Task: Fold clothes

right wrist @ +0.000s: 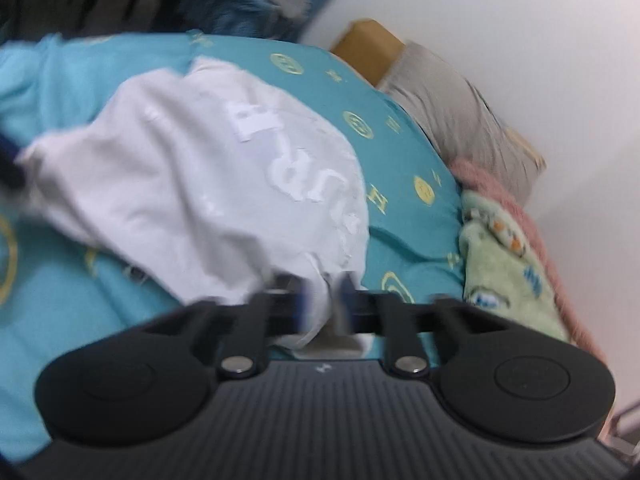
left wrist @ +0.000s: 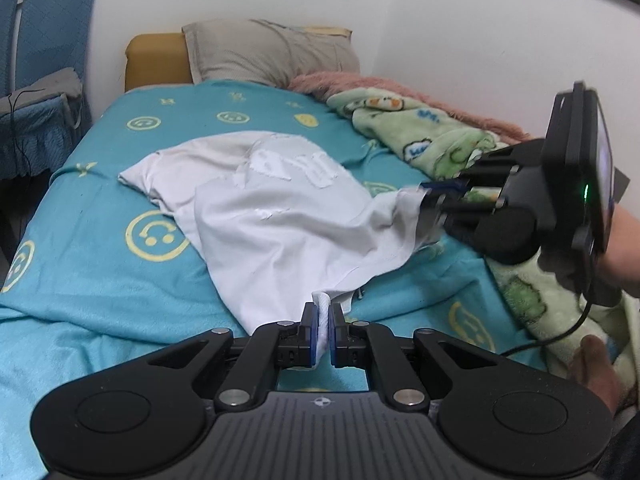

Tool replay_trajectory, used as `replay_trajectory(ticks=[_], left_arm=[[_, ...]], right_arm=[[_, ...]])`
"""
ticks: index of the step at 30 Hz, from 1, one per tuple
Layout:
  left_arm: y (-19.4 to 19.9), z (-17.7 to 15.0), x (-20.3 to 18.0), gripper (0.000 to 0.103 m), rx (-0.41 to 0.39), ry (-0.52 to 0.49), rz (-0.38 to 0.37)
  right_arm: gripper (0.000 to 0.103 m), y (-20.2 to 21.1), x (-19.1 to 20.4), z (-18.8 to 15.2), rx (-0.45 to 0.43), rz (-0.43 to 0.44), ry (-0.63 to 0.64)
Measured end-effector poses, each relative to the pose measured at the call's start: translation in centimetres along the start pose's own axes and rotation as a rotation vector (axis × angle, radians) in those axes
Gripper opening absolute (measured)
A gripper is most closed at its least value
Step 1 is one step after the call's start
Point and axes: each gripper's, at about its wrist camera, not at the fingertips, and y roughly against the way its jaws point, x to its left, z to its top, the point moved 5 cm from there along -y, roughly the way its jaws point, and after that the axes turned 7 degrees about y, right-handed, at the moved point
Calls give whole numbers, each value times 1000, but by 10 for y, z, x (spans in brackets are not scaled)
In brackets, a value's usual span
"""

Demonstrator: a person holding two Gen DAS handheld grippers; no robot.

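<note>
Turquoise bedsheet (left wrist: 100, 208) under white shirt (left wrist: 280, 216); left hand-held gripper (left wrist: 323, 328), right hand-held gripper (right wrist: 324, 300) both clamped on hem.

Home bedroom. Single bed (left wrist: 100, 208) pushed into the corner against a plain white wall (left wrist: 440, 20), covered with a teal sheet (left wrist: 80, 280) printed with yellow smiley faces. Grey pillow (left wrist: 272, 50) at the head, leaning on a mustard-yellow headboard (left wrist: 154, 60). Green cartoon-print fleece blanket (left wrist: 432, 136) and a pink fuzzy blanket (left wrist: 400, 88) bunched along the wall side. White t-shirt (left wrist: 280, 216) with white lettering lies crumpled on the sheet. Blue fabric-covered chairs (left wrist: 52, 28) with clothing draped stand beside the bed. Domestic, lived-in, slightly cluttered.
</note>
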Motion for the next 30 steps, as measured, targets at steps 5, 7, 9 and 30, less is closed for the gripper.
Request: replay_trajectory(ticks=[5,7,9,30], left_arm=[[-4,-1,1,23,16,-5,22],[-6,-1,-1,39,10,-14,29],[-9,0,-5,41,1,-27,32],[-30,5,18,53,-25,6,314]], right_arm=[[9,7,-12,0,-24,32,-137],[9,11,-16,1,-37,44,-186],[9,17,-19,2,-56,59,-229],[11,20,-65,-25,-83,-47,-572]])
